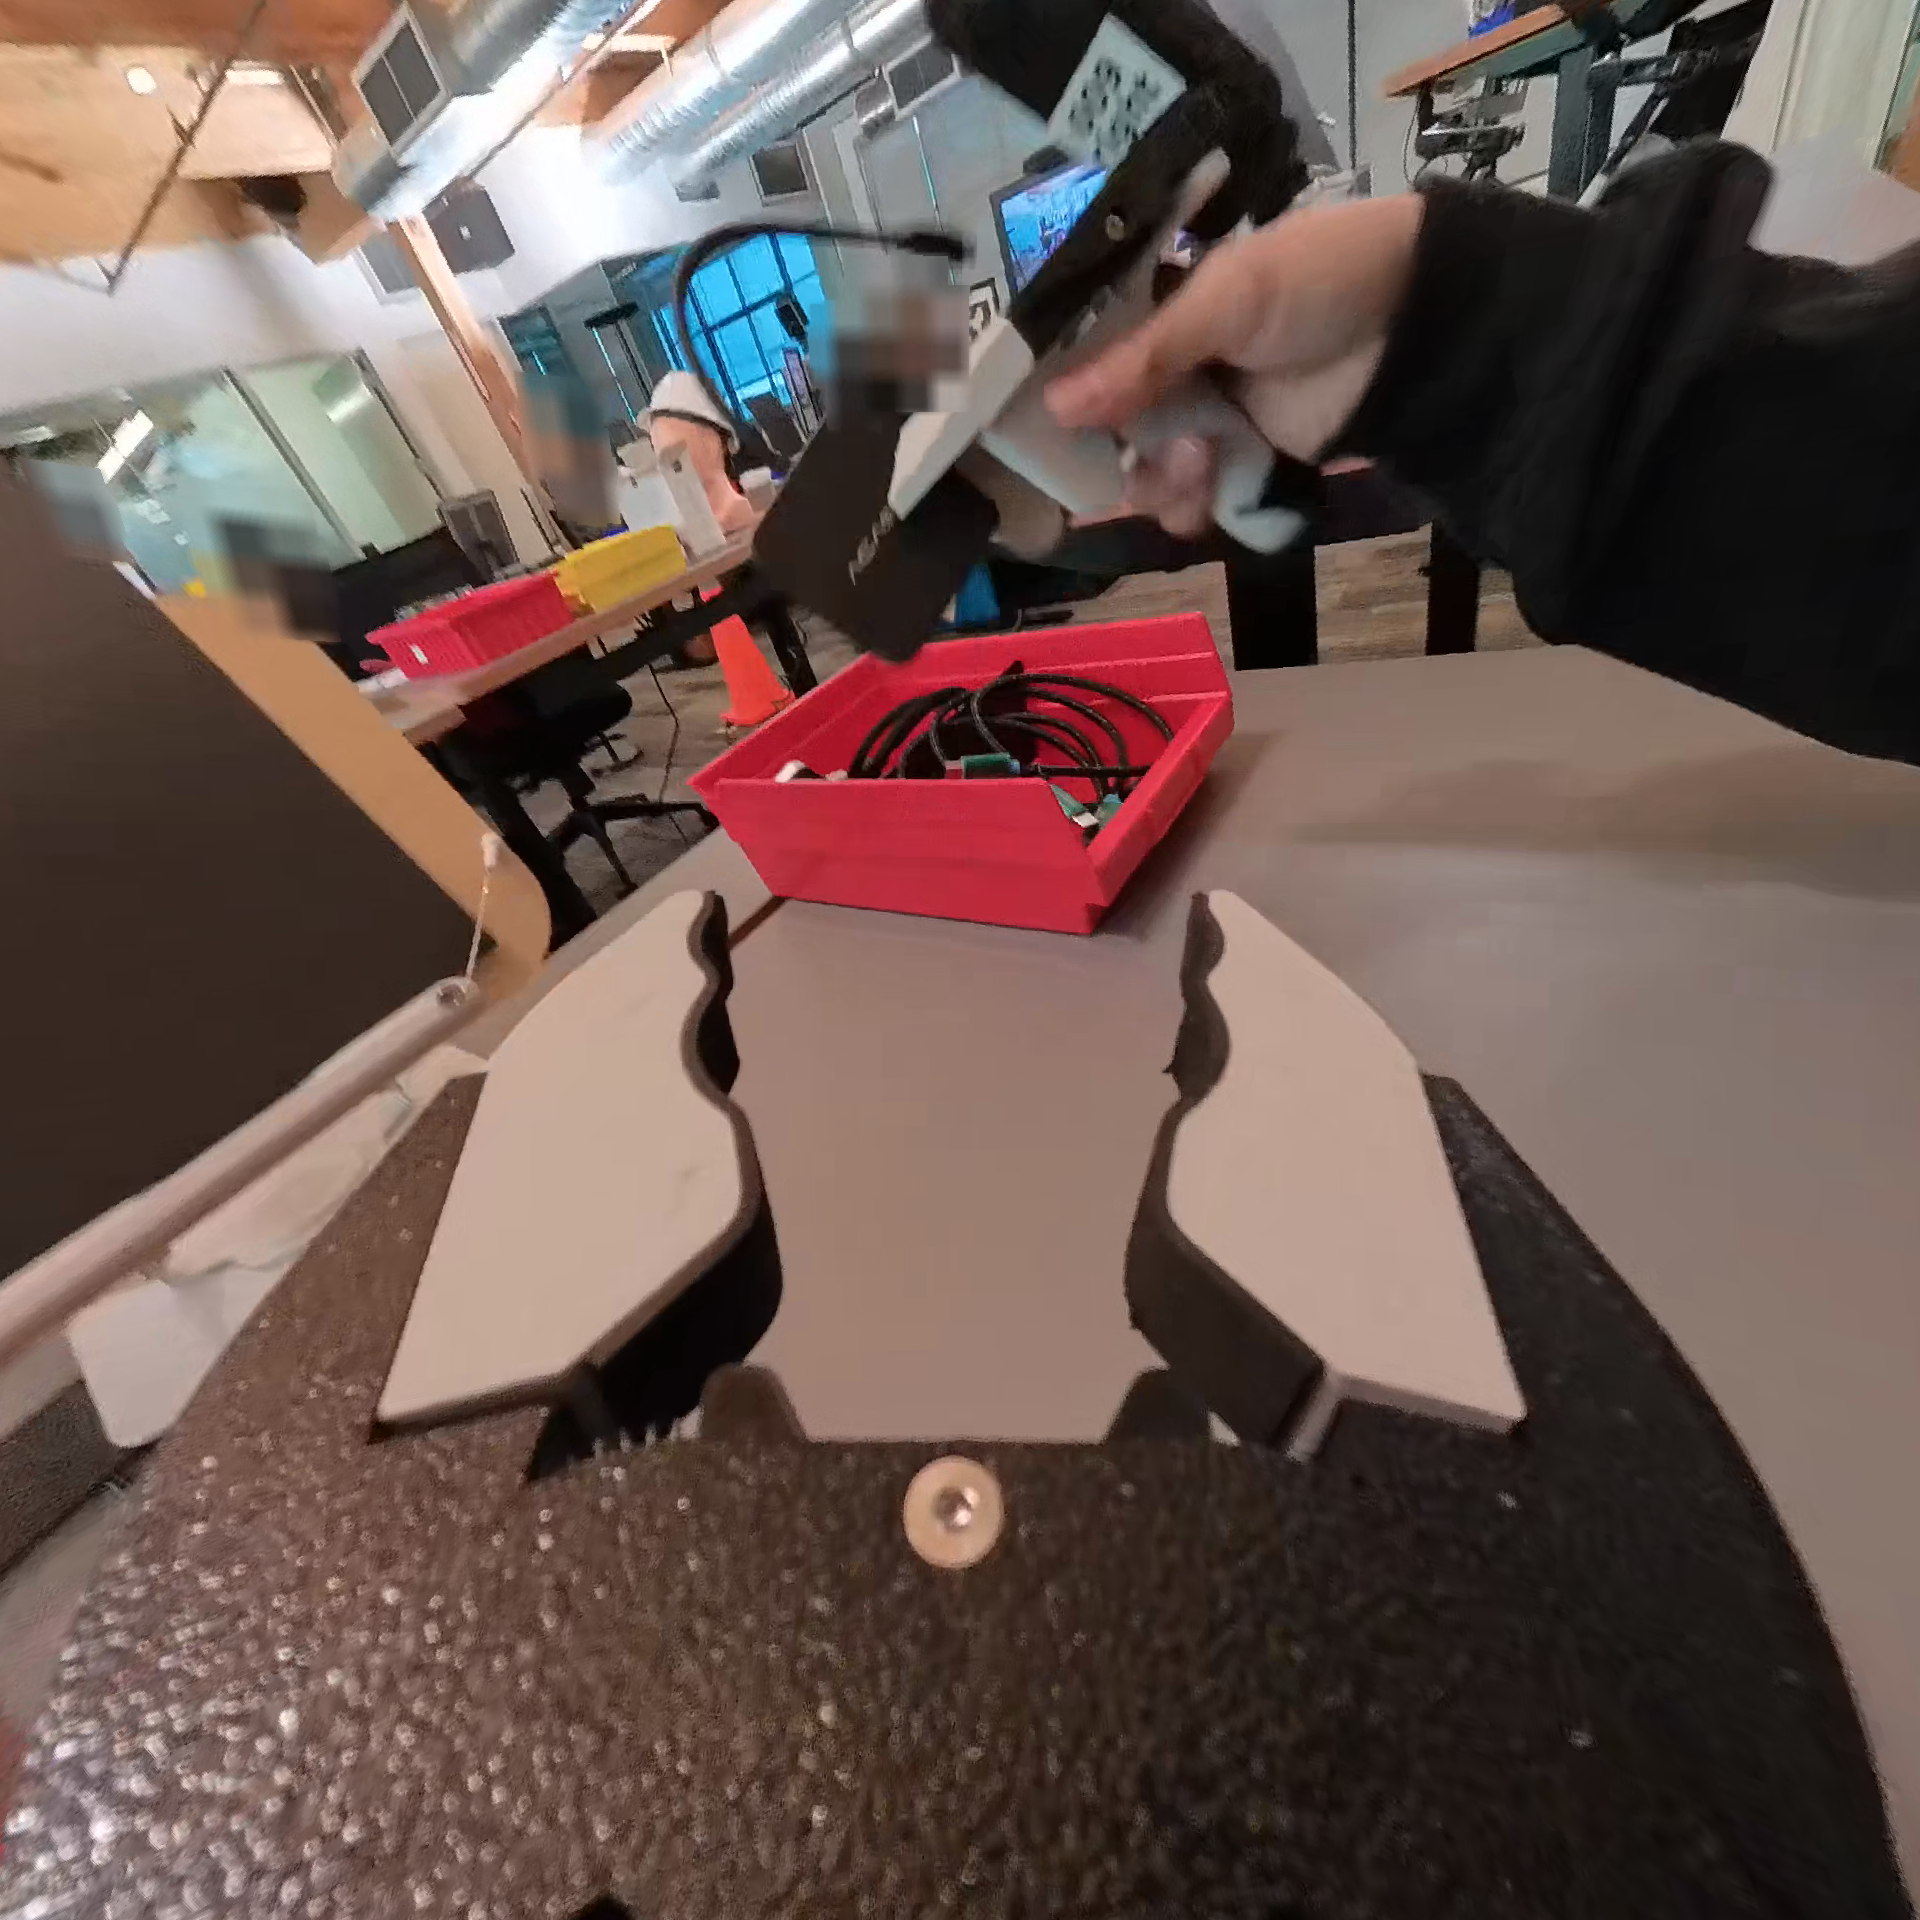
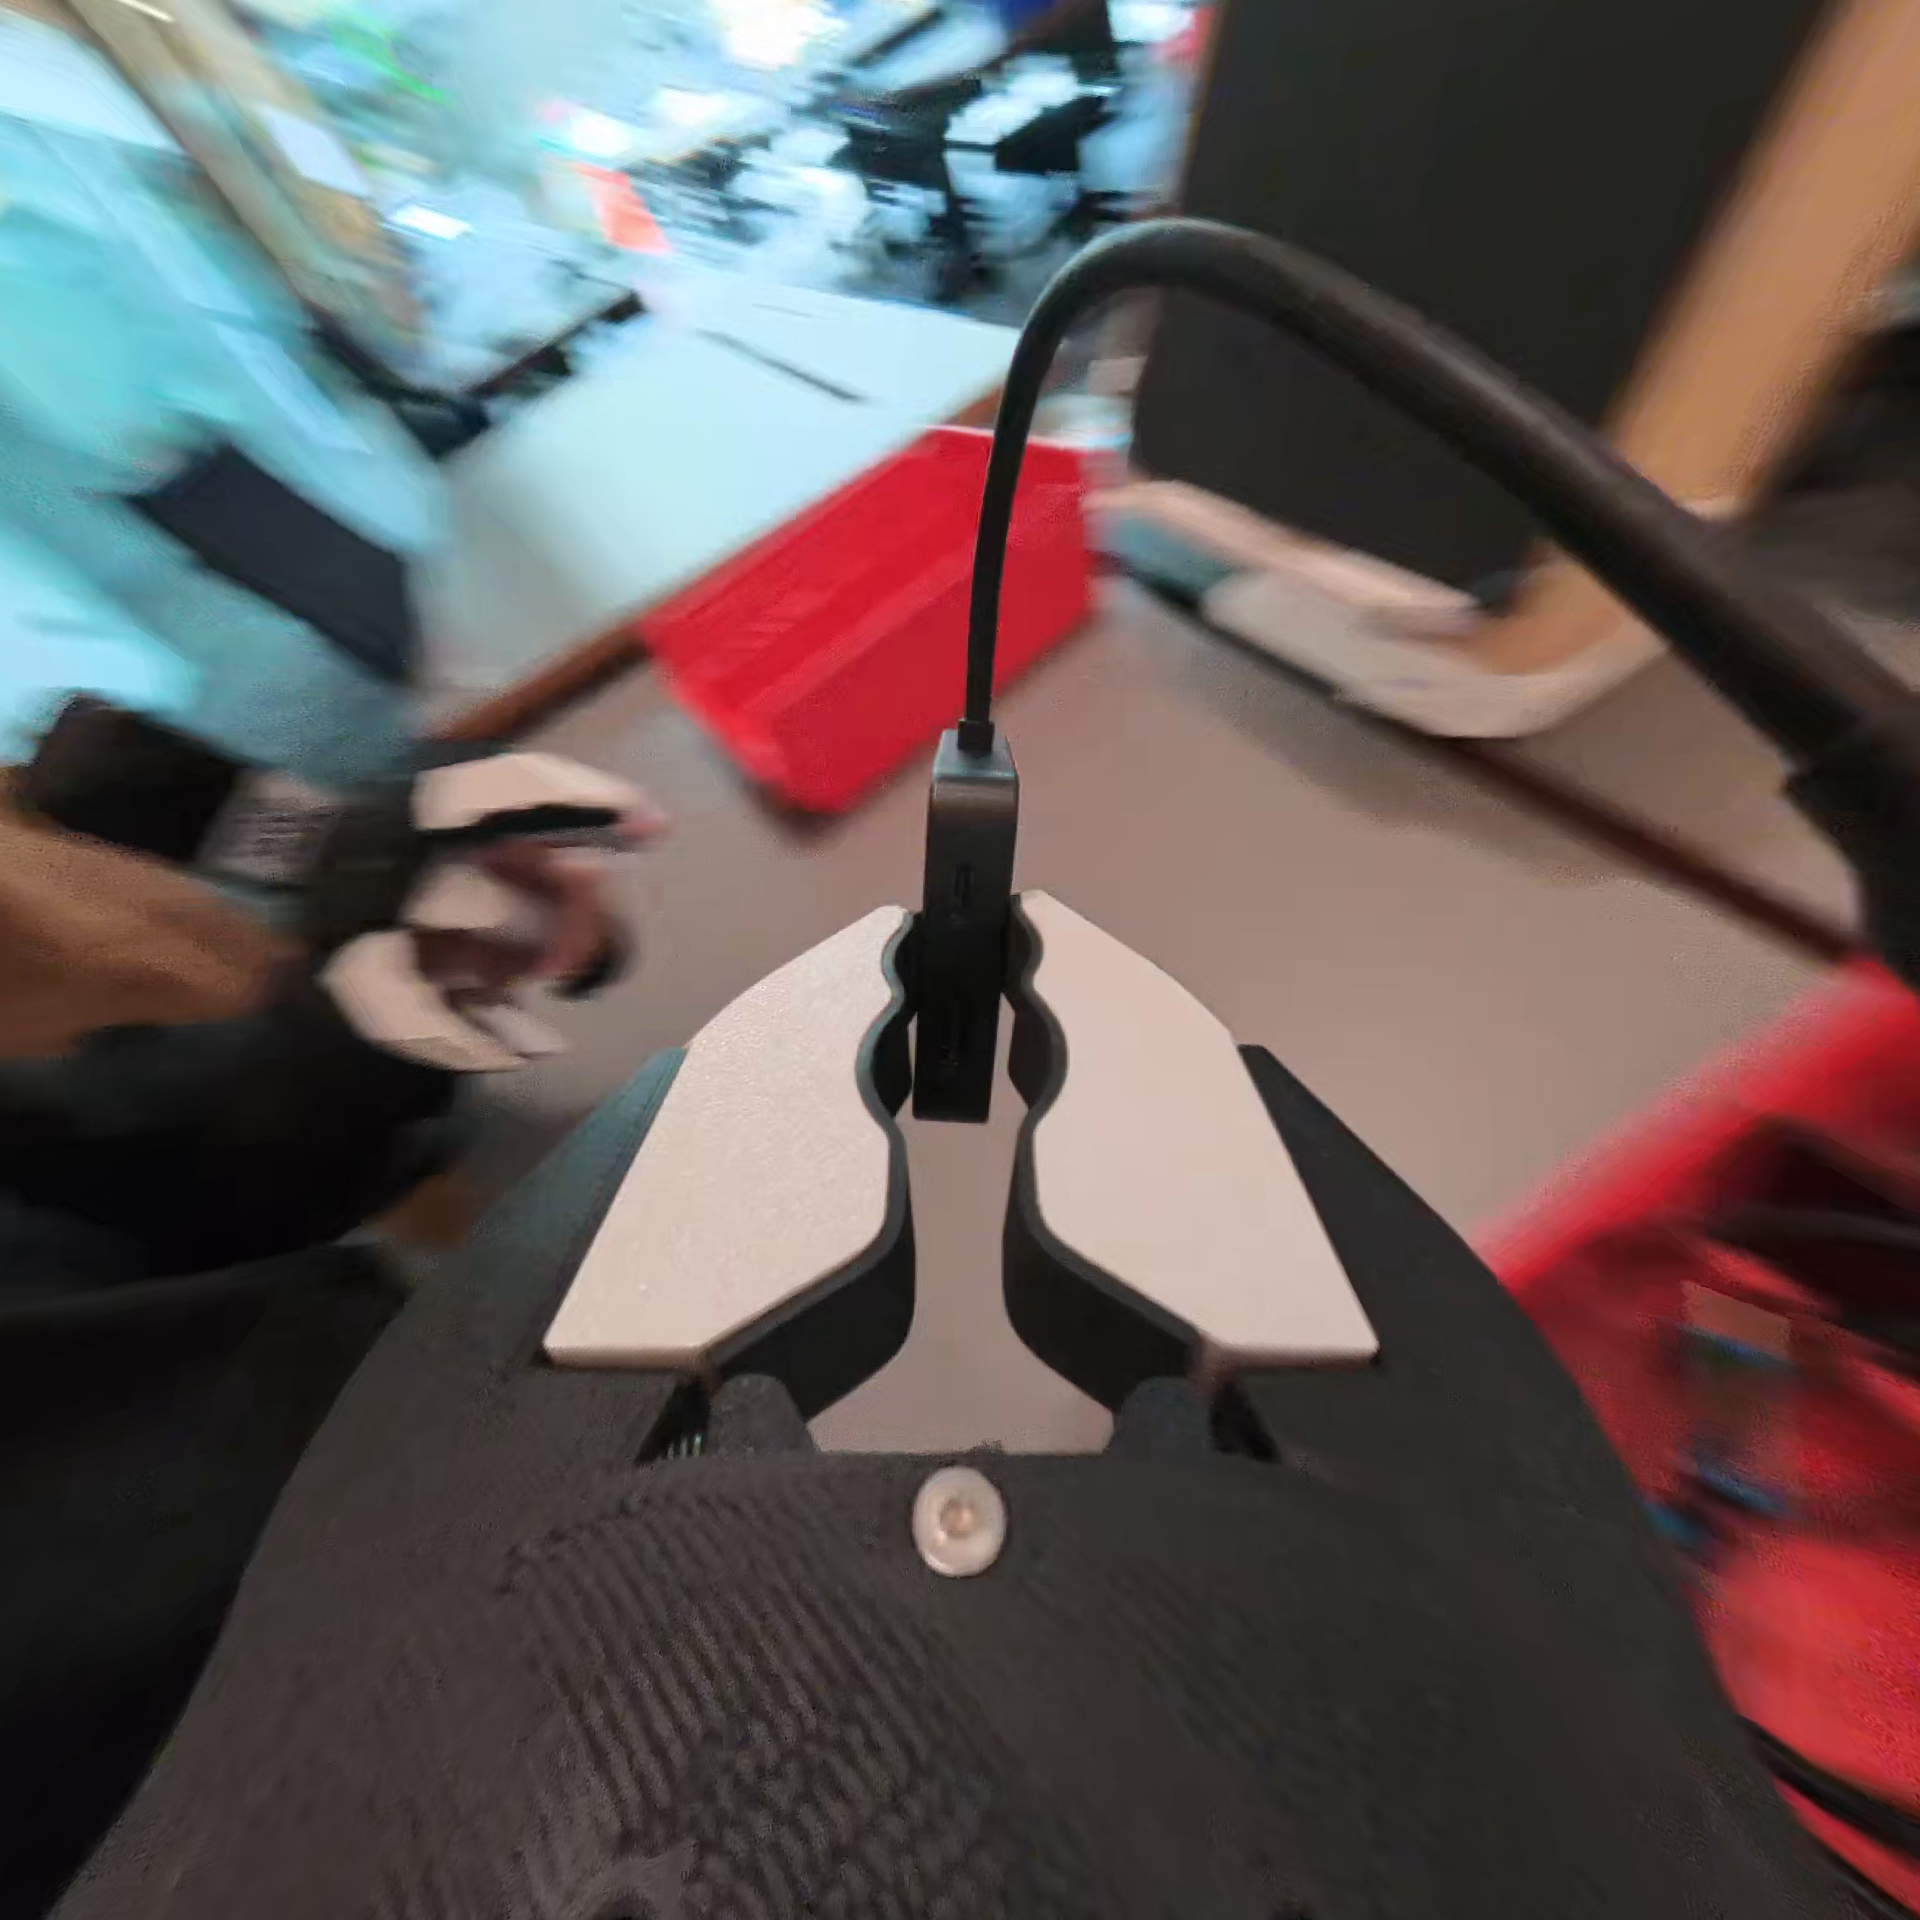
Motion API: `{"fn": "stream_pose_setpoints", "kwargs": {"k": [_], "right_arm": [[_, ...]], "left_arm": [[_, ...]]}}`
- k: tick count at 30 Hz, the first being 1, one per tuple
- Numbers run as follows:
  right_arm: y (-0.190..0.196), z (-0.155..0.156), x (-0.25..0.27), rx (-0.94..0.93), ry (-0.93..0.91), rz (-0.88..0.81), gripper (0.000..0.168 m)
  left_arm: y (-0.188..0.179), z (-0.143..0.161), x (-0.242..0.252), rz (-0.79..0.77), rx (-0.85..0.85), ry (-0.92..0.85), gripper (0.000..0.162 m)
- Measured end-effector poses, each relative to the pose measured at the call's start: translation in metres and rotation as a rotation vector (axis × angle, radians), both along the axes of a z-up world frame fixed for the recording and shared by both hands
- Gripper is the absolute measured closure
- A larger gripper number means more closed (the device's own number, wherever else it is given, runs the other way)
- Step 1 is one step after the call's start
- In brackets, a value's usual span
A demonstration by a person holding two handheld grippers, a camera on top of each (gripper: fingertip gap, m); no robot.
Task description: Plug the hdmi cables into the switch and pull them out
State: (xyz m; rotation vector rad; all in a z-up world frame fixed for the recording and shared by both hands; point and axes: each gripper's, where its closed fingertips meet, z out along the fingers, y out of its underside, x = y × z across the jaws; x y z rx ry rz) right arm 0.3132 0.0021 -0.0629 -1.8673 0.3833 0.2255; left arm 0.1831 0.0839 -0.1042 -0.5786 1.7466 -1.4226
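- Left gripper [image 1: 956, 1049], nearest the lens: fingers spread wide, nothing between them, low over the grey table [image 1: 1507, 935].
- Red bin [image 1: 935, 842], just ahead of those fingers on the table: holds coiled black cables [image 1: 997, 717] with connector ends toward its right wall.
- Right gripper [image 2: 961, 997], seen raised above the bin from the left wrist: clamped on the switch [image 2: 961, 935], a slim black box gripped edge-on, its short black lead [image 2: 997, 488] arching up and away.
- Hand [image 1: 1226, 343] with dark sleeve: grips the right tool's handle.
- Second red bin [image 2: 1704, 1351], right edge of the right wrist view: contents blurred, cannot tell.
- Step, as judged: switch lifted and presented; no cable plugged yet.
- Next move calls for: empty left tongs to take one connector from the bin, then line it up with a port.
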Motion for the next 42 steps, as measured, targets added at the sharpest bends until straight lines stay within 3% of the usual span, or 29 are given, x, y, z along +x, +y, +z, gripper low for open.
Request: {"fn": "stream_pose_setpoints", "kwargs": {"k": [7,9,14,20,22,24,26,32,37,42], "right_arm": [[-0.115,-0.025,0.202,-0.47,-0.249,-0.328,0.153],[-0.13,-0.038,0.237,-0.6,-0.36,-0.332,0.153],[-0.137,-0.073,0.284,-0.899,-0.6,-0.237,0.153],[-0.127,-0.126,0.292,-1.151,-0.669,-0.056,0.153],[-0.131,-0.146,0.283,-1.218,-0.6,0.014,0.153],[-0.131,-0.152,0.28,-1.218,-0.579,0.025,0.138],[-0.135,-0.145,0.282,-1.2,-0.585,-0.017,0.136],[-0.152,-0.092,0.263,-1.065,-0.597,-0.181,0.129],[-0.171,-0.055,0.187,-0.753,-0.577,-0.344,0.127],[-0.194,-0.066,0.093,-0.513,-0.548,-0.439,0.127]], "left_arm": [[0.007,-0.032,-0.011,-0.031,-0.056,0.131,0.088],[0.009,-0.042,-0.012,-0.013,-0.045,0.155,0.089],[0.016,-0.056,-0.012,0.008,-0.02,0.204,0.09],[0.023,-0.059,-0.004,0.025,-0.022,0.232,0.092],[0.021,-0.06,-0.002,0.015,-0.026,0.239,0.092],[0.019,-0.061,0.0,0.012,-0.022,0.246,0.093],[0.016,-0.062,0.001,0.004,-0.013,0.243,0.093],[0.009,-0.06,0.003,-0.02,-0.024,0.237,0.094],[-0.003,-0.048,0.014,-0.066,-0.083,0.219,0.094],[-0.028,-0.038,0.044,-0.11,-0.155,0.282,0.092]]}}
